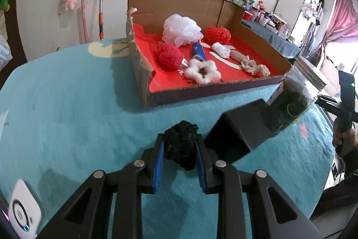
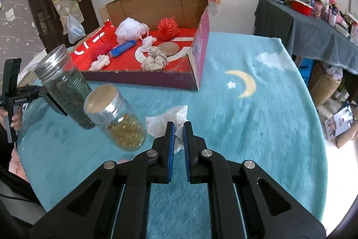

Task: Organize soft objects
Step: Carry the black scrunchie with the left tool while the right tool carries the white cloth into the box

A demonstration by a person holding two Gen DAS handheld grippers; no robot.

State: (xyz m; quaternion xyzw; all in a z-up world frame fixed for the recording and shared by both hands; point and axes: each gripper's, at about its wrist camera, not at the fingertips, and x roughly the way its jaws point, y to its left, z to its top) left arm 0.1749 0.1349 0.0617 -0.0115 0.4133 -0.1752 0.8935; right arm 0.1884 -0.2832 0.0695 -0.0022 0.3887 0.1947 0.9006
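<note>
While left gripper (image 1: pixel 180 155) clamps black pompom (image 1: pixel 180 146), right gripper (image 2: pixel 178 139) pinches white cloth (image 2: pixel 166 121).

We see fuzzy teal blanket (image 2: pixel 257 127), rough cardboard box (image 1: pixel 179 1), glossy glass jars (image 2: pixel 120 124), matt metal lids (image 2: pixel 52 59)

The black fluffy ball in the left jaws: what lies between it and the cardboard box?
Only bare teal blanket lies between the black fluffy ball and the cardboard box, as the left wrist view shows.
</note>
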